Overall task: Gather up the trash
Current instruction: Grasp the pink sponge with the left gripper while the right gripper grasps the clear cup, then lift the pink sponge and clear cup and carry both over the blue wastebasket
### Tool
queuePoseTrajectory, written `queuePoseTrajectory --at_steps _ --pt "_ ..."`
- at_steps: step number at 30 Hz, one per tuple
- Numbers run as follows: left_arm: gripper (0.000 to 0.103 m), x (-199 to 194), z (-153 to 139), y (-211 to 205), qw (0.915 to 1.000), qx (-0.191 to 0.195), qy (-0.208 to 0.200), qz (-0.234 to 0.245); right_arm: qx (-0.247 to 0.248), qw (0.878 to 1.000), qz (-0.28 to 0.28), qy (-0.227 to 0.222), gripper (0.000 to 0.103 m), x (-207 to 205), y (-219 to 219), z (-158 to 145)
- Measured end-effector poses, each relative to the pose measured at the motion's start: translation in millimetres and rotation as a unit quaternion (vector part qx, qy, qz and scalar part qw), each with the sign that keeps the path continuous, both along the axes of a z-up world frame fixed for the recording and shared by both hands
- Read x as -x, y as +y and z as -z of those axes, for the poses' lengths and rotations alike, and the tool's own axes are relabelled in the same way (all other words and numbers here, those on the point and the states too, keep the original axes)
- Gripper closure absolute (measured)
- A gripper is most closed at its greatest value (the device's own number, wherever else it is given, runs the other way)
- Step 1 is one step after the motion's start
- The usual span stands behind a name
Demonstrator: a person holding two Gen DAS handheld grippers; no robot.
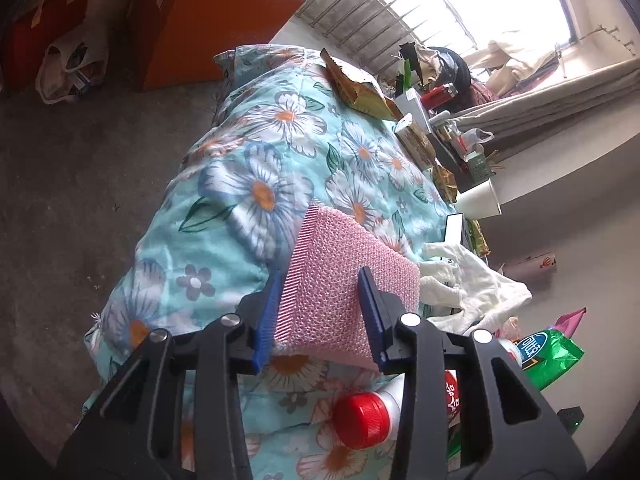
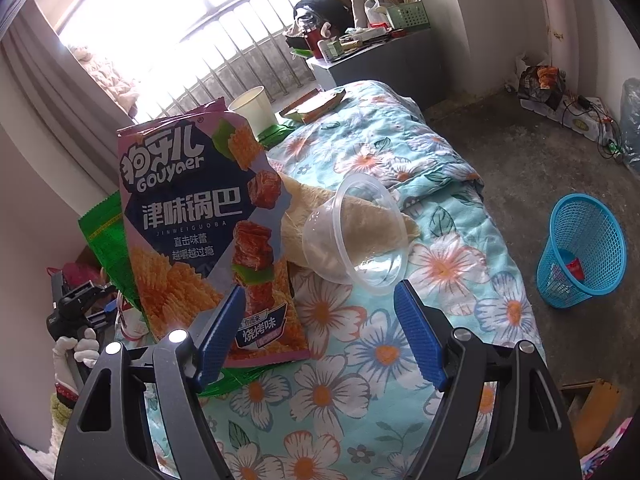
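Observation:
In the left wrist view my left gripper (image 1: 320, 274) is shut on a pink foam mesh pad (image 1: 344, 276); both blue fingers press its sides, just above the flowered quilt (image 1: 248, 152). Under the gripper lies a bottle with a red cap (image 1: 362, 420). In the right wrist view my right gripper (image 2: 320, 290) is open with nothing between its fingers. A pink snack bag (image 2: 192, 232) stands upright right behind its left finger. A clear plastic bowl (image 2: 356, 236) lies tipped on a beige cloth (image 2: 304, 200), just beyond the right finger.
A blue mesh basket (image 2: 580, 248) stands on the concrete floor to the right of the bed. Green wrappers (image 2: 108, 240), a paper cup (image 2: 254, 110) and a flat snack pack (image 2: 316, 106) lie on the quilt. A white cloth (image 1: 472, 284) and orange boxes (image 1: 216, 20) show in the left wrist view.

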State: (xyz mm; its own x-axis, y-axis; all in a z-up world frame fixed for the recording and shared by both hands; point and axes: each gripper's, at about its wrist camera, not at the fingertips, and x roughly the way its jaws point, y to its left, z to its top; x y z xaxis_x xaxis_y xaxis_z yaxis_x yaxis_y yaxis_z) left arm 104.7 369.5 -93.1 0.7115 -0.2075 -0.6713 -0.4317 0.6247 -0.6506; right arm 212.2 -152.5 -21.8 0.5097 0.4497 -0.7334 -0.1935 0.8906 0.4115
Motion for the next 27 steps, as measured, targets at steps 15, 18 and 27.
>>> queuePoseTrajectory --at_steps 15,18,27 --pt "0.086 37.7 -68.3 -16.7 0.995 -0.05 -0.086 -0.009 -0.027 0.999 0.007 -0.018 0.028 18.7 -17.5 -10.0" --pt "0.086 57.5 -93.2 -27.5 0.9921 -0.056 -0.112 0.012 -0.035 0.999 0.008 -0.023 0.028 22.0 -21.8 -11.8" --pt "0.086 108.1 -104.6 -78.2 0.9842 -0.018 -0.11 0.137 -0.054 0.998 0.004 -0.03 0.028 30.0 -24.0 -12.8"
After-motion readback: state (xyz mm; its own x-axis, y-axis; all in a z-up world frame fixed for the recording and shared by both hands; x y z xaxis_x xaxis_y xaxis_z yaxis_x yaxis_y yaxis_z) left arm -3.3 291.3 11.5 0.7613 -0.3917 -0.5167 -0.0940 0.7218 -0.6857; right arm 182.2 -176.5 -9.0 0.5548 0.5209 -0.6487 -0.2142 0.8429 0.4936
